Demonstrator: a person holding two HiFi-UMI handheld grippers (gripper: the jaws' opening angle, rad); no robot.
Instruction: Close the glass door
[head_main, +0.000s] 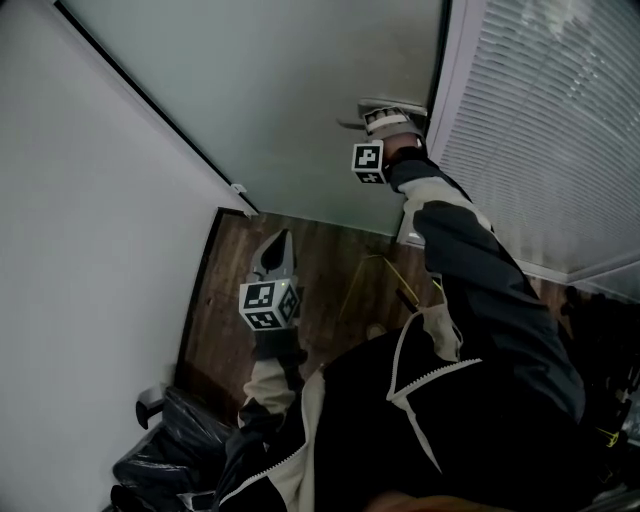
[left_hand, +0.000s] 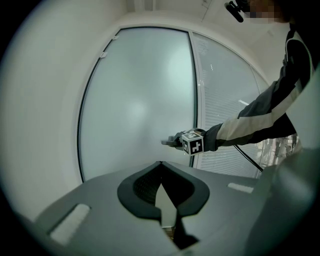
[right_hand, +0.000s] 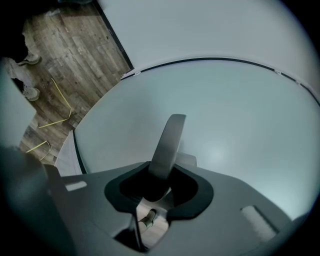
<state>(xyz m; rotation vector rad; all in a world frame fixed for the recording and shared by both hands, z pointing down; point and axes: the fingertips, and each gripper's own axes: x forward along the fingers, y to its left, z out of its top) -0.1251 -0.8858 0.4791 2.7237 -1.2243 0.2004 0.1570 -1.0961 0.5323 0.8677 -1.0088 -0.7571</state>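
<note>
in the head view, far left, a white wall (head_main: 90, 250) runs up to the hinged edge of the glass door (head_main: 280, 90). at about 7 o'clock from the picture's middle our left claw (head_main: 277, 245) hangs over the wooden floor (head_main: 340, 270). its jaws are pressed together with nothing between them, and it touches nothing. the left gripper view shows the same: the left claw (left_hand: 160, 165) closed and empty, aimed at the frosted pane (left_hand: 135, 105).

further right, at about 1 o'clock, our right claw (head_main: 385, 118) is at the door's free edge, clamped on the lever handle (head_main: 395, 104). the right gripper view shows the handle (right_hand: 170, 140) running up from between the jaws, with the pads closed on it. beyond it, at 3 o'clock, is the panel with blinds (head_main: 540, 130).

we judge that we are in the closing step, with the door's edge close beside the frame; whether the latch has caught we cannot tell. the next move calls for a steady push through the handle until the door seats. then the right claw should open and draw back without dragging the lever.
</note>
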